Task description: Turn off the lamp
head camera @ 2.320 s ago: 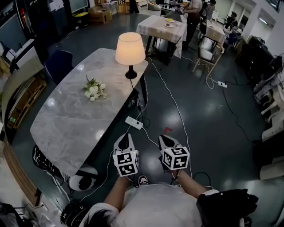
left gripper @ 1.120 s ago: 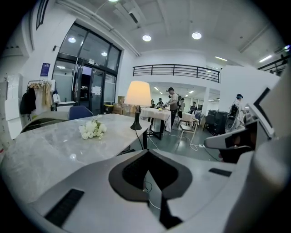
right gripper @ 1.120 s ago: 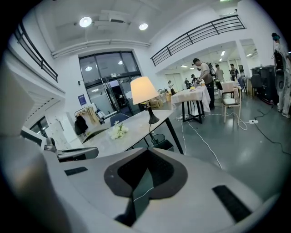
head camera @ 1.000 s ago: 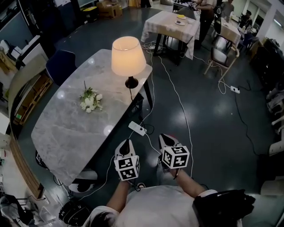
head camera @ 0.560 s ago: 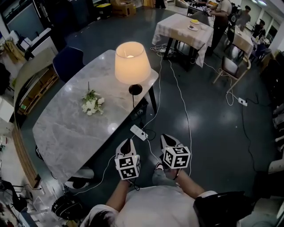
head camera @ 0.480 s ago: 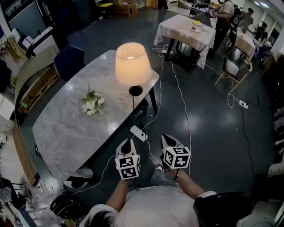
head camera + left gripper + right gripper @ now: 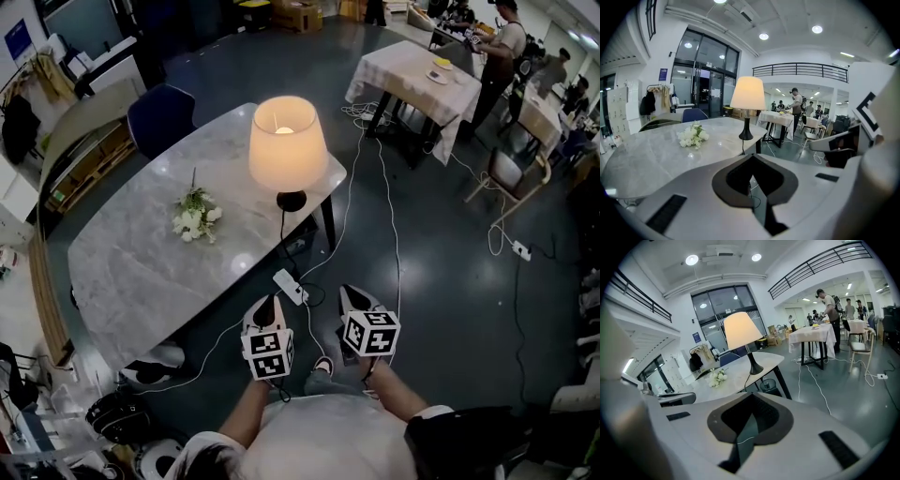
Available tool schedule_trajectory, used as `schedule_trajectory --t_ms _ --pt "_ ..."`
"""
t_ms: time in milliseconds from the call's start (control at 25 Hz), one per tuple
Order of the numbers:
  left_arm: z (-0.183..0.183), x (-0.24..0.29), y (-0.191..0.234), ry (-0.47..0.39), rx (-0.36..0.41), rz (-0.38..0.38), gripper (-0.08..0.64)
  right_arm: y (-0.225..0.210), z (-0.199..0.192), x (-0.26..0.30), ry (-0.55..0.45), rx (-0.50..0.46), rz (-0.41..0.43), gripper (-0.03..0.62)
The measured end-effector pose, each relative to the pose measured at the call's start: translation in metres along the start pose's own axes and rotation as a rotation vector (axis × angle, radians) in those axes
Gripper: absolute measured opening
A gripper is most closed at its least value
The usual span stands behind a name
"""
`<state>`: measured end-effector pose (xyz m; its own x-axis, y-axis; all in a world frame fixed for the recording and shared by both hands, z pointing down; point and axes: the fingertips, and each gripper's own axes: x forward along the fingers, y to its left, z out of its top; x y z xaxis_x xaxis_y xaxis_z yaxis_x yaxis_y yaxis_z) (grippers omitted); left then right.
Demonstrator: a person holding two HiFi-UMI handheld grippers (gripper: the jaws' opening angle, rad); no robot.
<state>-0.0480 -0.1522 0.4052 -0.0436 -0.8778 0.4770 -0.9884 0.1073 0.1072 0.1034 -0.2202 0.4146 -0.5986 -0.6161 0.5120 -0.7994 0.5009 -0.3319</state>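
Head view: the lit lamp with a cream cloth shade and a black foot point(image 7: 288, 142) stands near the right edge of the grey marble-topped table point(image 7: 131, 272); a small bunch of white flowers point(image 7: 195, 214) lies on the table to its left; the left tongs point(image 7: 265, 302) and the right tongs point(image 7: 350, 293) are held side by side over the dark floor off the table's near corner, both pointing toward the lamp and well apart from it; a white power strip point(image 7: 290, 286) lies on the floor just past the left tongs' tips.

Left gripper view: the left tongs point(image 7: 752, 159) are clenched with nothing between them; the lamp point(image 7: 747, 93) stands straight ahead above their tips, on the table point(image 7: 651, 157), the flowers point(image 7: 693, 135) to its left.

Right gripper view: the right tongs point(image 7: 751, 401) are clenched and empty; the lamp point(image 7: 739, 331) stands ahead, slightly left, well apart, at the table's point(image 7: 766, 361) end.
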Motion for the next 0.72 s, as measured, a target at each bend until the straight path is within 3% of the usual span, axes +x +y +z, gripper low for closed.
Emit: schedule_trajectory --t_ms 280,520,720 --pt "-0.001 0.013 -0.004 0.023 0.002 0.048 -0.009 -0.012 0.006 0.015 0.014 -0.018 0.035 -0.002" --pt "0.007 0.021 -0.019 0.026 -0.017 0.017 -0.009 -0.026 0.004 0.028 0.031 0.007 0.028 -0.002" --pt "0.001 0.037 -0.023 0.05 0.026 -0.01 -0.009 -0.03 -0.009 0.045 0.061 0.033 0.023 -0.002"
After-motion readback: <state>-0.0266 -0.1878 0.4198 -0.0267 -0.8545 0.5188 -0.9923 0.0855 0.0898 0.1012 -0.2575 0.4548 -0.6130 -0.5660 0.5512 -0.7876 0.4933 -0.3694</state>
